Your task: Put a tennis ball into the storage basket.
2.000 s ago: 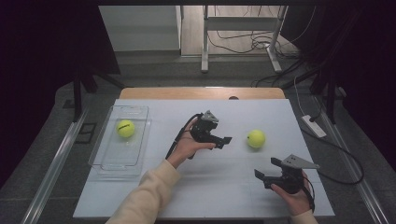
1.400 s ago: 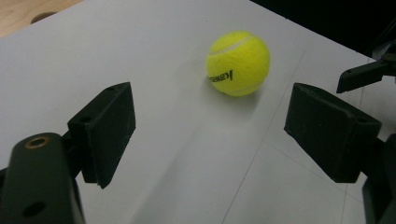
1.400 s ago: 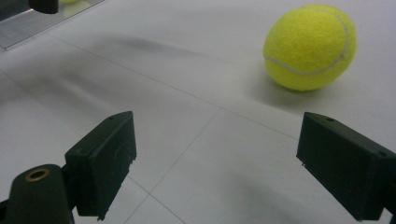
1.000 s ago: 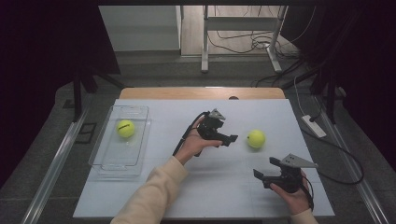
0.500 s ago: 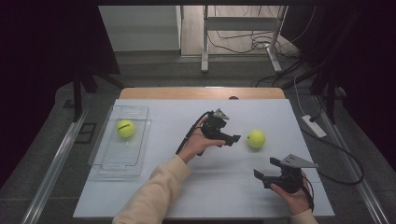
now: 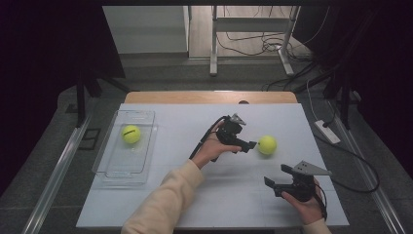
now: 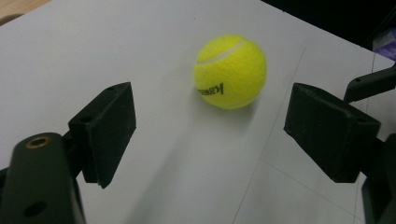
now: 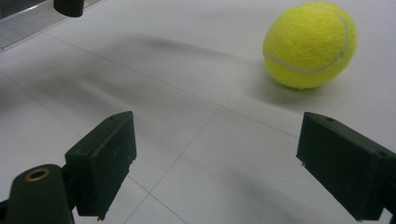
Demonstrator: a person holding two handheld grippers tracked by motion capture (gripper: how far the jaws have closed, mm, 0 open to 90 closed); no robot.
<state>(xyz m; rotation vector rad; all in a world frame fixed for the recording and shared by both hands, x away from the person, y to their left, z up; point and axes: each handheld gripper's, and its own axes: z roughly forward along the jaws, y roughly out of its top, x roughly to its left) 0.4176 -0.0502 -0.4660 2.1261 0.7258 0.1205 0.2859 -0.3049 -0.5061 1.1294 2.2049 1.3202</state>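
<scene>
1. Left hand-held gripper [image 6: 249, 145] open, jaws wide apart, nothing between the pads; tips just beside the tennis ball [image 6: 267, 145], not touching.
2. Tennis ball on the white counter [image 6: 185, 204], right of centre; in the left gripper view it lies ahead between the jaws.
3. Right hand-held gripper [image 6: 273, 182] open, empty, near the counter's front right.
4. Second tennis ball [image 6: 131, 134] in a clear tray [image 6: 120, 174], far left.

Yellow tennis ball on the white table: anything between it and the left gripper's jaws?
Nothing visible. In the left gripper view the yellow tennis ball sits on bare white table just ahead of the open jaws of the left gripper, untouched. In the high view the gripper tips nearly reach it.
</scene>
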